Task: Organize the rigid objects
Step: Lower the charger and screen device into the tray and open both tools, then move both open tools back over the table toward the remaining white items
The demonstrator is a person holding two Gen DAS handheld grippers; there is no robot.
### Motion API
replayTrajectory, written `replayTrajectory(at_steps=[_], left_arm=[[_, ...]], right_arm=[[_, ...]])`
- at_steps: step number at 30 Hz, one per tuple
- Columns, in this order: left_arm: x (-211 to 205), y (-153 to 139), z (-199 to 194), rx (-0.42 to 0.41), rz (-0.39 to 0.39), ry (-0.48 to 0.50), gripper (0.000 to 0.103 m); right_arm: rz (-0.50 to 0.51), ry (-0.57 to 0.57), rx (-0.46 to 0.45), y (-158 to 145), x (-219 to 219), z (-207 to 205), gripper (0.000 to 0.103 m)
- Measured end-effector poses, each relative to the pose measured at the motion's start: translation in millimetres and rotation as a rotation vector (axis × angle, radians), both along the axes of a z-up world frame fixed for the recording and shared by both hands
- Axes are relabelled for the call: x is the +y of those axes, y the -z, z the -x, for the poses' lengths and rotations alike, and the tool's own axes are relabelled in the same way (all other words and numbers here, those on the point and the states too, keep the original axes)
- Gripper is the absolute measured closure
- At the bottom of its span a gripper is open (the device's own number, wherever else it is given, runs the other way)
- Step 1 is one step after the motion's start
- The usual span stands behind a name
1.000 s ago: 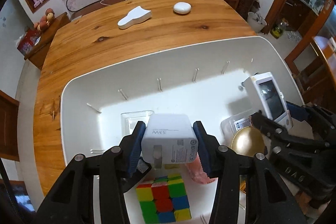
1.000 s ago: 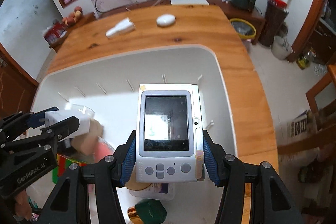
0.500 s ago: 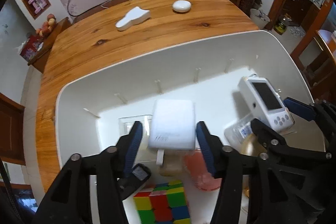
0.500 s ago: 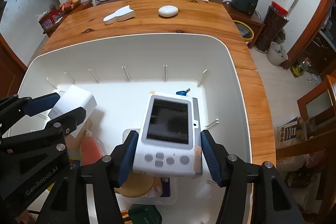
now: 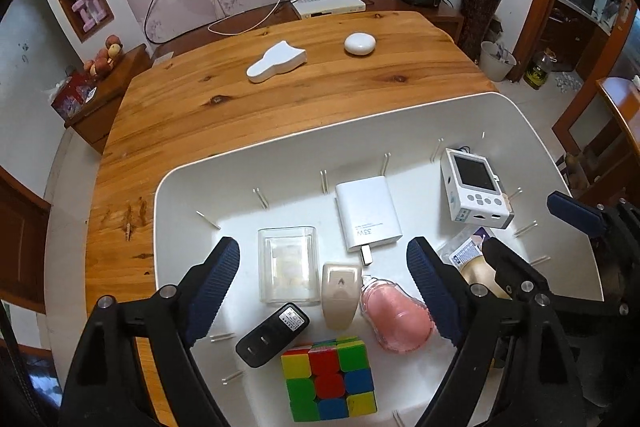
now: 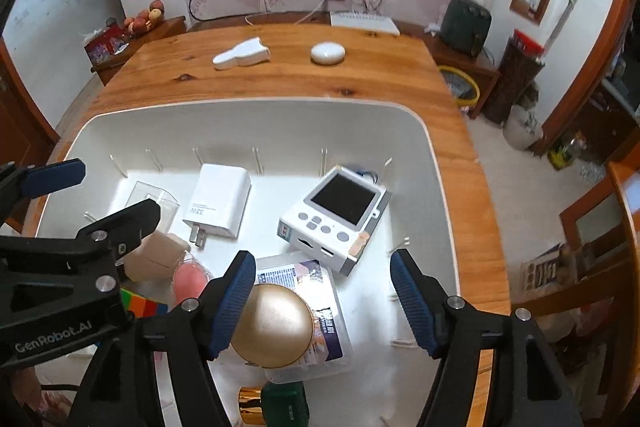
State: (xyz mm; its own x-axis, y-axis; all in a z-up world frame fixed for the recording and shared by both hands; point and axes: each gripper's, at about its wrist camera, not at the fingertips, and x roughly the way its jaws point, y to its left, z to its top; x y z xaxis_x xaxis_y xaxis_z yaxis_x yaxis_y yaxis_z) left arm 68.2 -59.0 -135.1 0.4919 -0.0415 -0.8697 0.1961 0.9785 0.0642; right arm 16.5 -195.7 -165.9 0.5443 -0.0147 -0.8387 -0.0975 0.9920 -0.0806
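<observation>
A white 33W charger [image 5: 368, 213] lies flat on the floor of the white bin [image 5: 320, 137], just beyond my left gripper [image 5: 322, 259]. That gripper's jaws are opening wide, with nothing pressed between the pads. A white handheld device with a dark screen [image 6: 340, 215] rests tilted on the bin floor, ahead of my right gripper [image 6: 322, 267]. Its jaws are opening too and hold nothing. The charger [image 6: 218, 201] and my left gripper [image 6: 100, 195] show at the left of the right wrist view. The device [image 5: 476, 191] and my right gripper [image 5: 536, 231] show at the right of the left wrist view.
The bin also holds a colour cube [image 5: 330, 379], a pink bottle [image 5: 396, 319], a beige case [image 5: 339, 293], a clear box [image 5: 288, 267], a black adapter [image 5: 272, 335] and a gold lid [image 6: 272, 325]. A white handle-shaped piece [image 5: 276, 63] and a white puck [image 5: 360, 43] lie on the wooden table [image 5: 180, 115].
Both grippers opened and rose. The charger dropped out of the left gripper and the screen device out of the right; both now lie on the bin floor.
</observation>
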Motion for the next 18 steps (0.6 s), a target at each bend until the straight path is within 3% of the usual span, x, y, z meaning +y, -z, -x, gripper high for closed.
replayTrajectory(at_steps=[18], left_arm=[[3.2,-6.2,7.1,-0.007,-0.006,-0.006,0.015]], right_arm=[[-0.009,-0.005,-0.007,-6.1,0.6,6.1,0.032]])
